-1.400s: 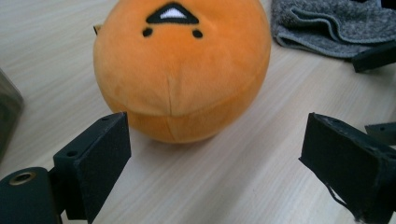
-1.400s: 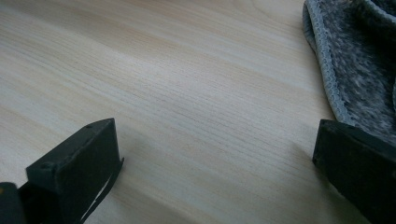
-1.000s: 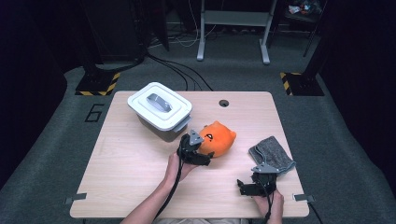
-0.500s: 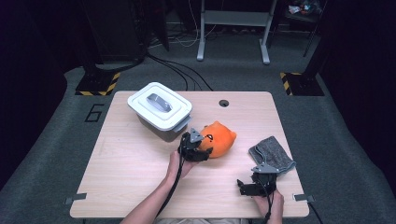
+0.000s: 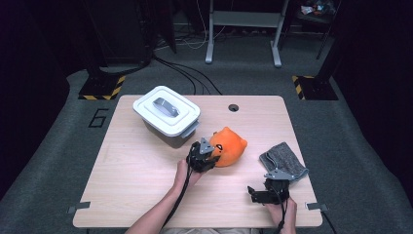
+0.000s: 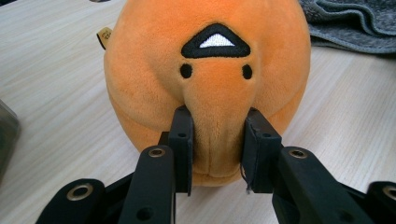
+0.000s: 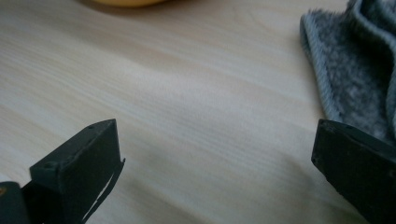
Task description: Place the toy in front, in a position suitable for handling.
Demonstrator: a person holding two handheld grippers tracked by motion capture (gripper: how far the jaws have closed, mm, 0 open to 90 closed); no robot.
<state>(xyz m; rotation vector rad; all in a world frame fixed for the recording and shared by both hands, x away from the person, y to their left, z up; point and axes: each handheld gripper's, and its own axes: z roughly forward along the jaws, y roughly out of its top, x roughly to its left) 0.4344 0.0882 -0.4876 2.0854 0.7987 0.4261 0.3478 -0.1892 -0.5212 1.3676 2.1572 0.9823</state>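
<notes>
Left gripper (image 6: 217, 154): I am pinching a fold of the plush (image 6: 208, 79); its jaws have just been closing, and the pads are pressing into the orange fabric from both sides.
Plush: it is lying on the table (image 5: 131, 170) near the middle, just right of the box (image 5: 167, 116), with the towel (image 5: 284, 162) close by.
Right gripper (image 7: 215, 158): I am holding it wide open over bare table, with the towel's edge beside one jaw.
</notes>
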